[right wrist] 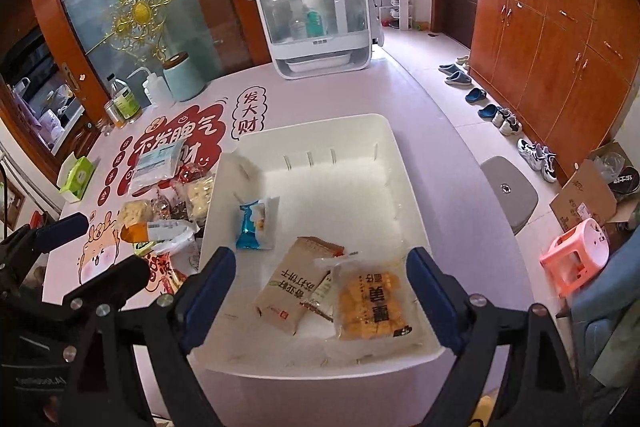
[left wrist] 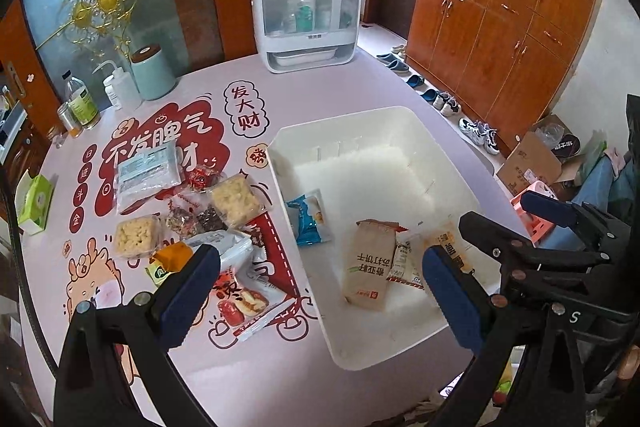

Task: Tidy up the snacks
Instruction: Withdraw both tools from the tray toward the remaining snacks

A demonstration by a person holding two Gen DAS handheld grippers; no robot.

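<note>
A white bin stands on the pink table. In it lie a brown cracker pack, a blue pack, a yellow snack bag and a small white pack. Loose snacks lie left of the bin: two pale cracker squares, a clear pouch, a red date pack. My left gripper is open and empty, straddling the bin's left wall. My right gripper is open and empty above the packs in the bin.
A white bottle cabinet stands at the table's far edge. A teal canister, squeeze bottle, jars and a green tissue box line the left side. Shoes, a grey stool and a pink stool are on the floor at the right.
</note>
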